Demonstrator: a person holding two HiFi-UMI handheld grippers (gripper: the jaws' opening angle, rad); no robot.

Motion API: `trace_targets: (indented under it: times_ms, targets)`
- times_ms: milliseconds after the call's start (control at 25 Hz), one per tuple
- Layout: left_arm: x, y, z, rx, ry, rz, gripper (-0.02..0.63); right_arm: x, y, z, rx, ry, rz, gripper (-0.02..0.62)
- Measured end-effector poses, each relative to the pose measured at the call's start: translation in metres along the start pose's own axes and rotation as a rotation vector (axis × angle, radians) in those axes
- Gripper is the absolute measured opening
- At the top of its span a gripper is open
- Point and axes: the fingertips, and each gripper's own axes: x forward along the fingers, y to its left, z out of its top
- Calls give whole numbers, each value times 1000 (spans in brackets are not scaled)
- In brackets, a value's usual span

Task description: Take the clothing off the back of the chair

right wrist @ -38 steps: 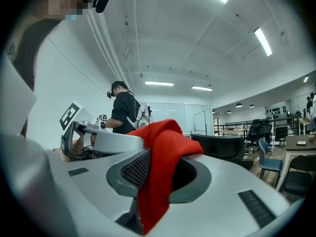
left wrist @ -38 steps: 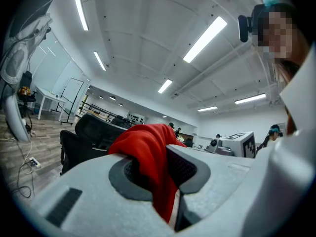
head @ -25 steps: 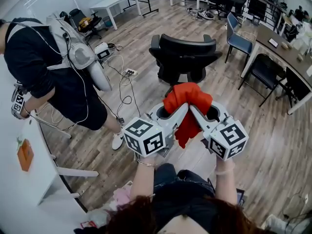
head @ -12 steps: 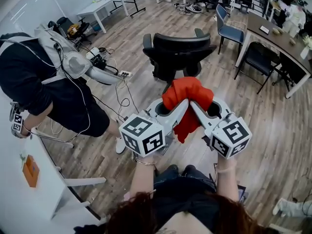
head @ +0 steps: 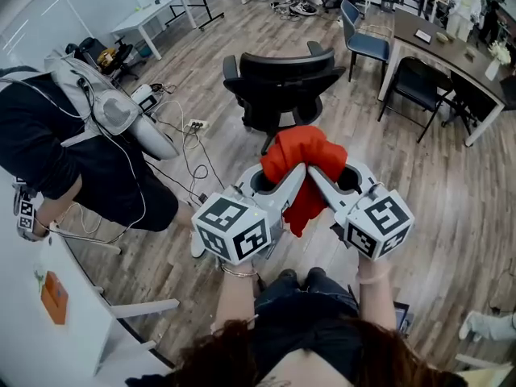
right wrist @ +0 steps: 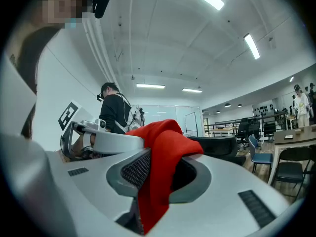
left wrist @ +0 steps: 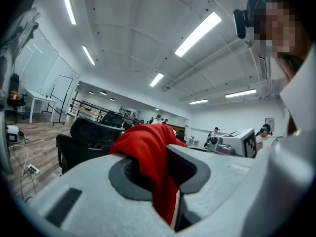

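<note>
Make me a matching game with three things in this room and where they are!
1. red garment
2. black office chair
3. blue chair

A. next to the long desk
B. pinched by the left gripper and the right gripper
C. on the wood floor ahead, backrest bare

Pairs: 1-B, 2-C, 3-A.

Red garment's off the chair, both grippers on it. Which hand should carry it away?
Right, marginally. The left gripper and right gripper both clamp the red garment, but a person stands close on the left.
</note>
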Motion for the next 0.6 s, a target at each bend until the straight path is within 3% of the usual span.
trace_targets:
  times_ms: [600]
  targets:
    - [15,-6,-4,0,17,-38,89,-9,-13,-2,2,1,-39,100]
